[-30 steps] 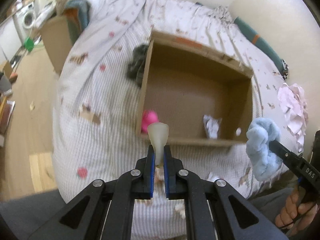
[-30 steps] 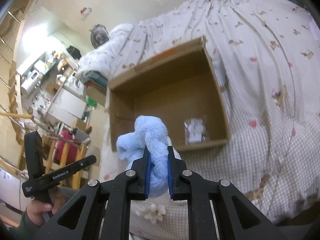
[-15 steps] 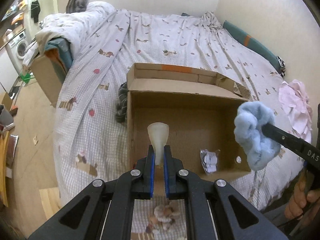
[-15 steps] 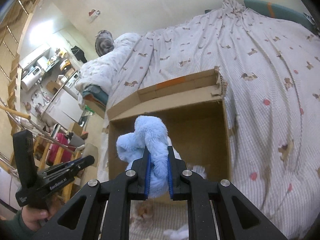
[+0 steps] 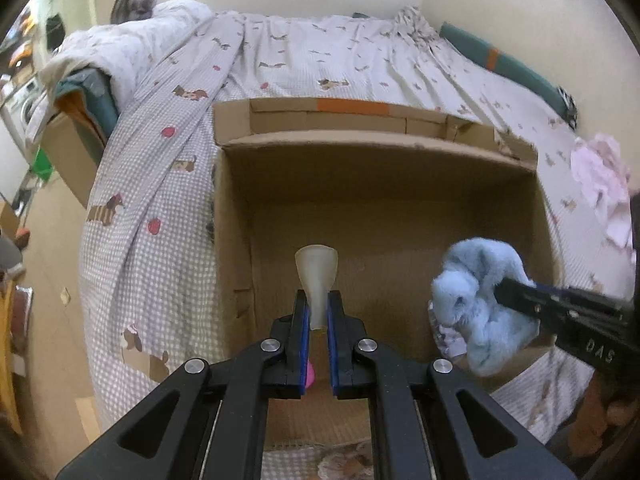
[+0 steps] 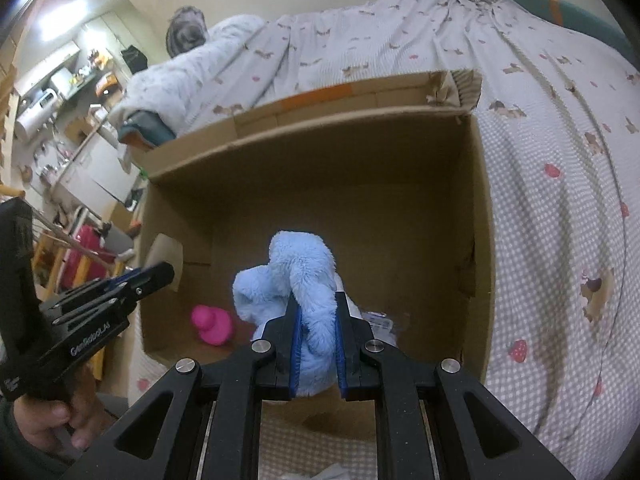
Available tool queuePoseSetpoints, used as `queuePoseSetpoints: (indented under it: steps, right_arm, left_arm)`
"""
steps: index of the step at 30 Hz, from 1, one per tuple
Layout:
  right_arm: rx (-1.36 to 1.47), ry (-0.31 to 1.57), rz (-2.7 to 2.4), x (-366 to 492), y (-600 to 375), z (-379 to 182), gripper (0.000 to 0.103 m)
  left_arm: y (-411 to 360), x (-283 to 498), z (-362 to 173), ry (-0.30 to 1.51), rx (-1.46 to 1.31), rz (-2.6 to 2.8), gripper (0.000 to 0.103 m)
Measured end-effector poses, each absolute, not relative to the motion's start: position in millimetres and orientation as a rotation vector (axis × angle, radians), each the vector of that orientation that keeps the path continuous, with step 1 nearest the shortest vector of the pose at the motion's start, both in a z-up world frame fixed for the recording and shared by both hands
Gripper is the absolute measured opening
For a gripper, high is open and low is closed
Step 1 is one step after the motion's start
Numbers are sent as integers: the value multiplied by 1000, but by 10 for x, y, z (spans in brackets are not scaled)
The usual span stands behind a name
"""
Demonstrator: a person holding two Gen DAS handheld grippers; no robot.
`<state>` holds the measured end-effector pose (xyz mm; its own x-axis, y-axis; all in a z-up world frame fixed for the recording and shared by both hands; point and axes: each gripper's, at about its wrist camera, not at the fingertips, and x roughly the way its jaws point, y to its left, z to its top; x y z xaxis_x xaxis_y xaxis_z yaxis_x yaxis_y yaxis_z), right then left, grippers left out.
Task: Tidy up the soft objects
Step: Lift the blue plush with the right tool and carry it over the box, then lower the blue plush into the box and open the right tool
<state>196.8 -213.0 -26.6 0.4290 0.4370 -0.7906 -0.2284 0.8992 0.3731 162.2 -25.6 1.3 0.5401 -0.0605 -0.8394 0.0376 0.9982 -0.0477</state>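
Note:
An open cardboard box [image 5: 372,148] [image 6: 476,208] lies on the bed. My left gripper [image 5: 317,308] is shut on a pale translucent soft piece [image 5: 317,276] and holds it over the box's near left part; it also shows in the right wrist view [image 6: 160,272]. My right gripper [image 6: 316,312] is shut on a fluffy light blue cloth [image 6: 296,276] [image 5: 476,296], held over the box's near side. Inside the box lie a pink toy [image 6: 212,324] and a small clear packet [image 6: 380,320].
The bed carries a checked sheet [image 5: 160,184] with dog prints. A pink cloth [image 5: 600,184] lies to the right of the box. A second cardboard box [image 5: 72,152] stands at the bed's left edge. A grey cat [image 6: 186,34] sits on the duvet at the back.
Both grippers have moved forward and down toward the box; it fills more of both views. The blue cloth now hangs within the box opening. Both grips are unchanged.

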Motion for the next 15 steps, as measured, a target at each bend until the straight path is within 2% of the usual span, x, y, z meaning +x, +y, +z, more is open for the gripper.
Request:
queuePoseSetpoints:
  steps: [11, 15]
  right_arm:
    - [194, 1117, 412, 2038, -2004, -445, 15]
    - [177, 1133, 406, 2065, -1972, -477, 16]
  left_arm:
    - [-291, 1644, -54, 1023, -68, -94, 8]
    - [-346, 1629, -79, 1016, -5, -73, 8]
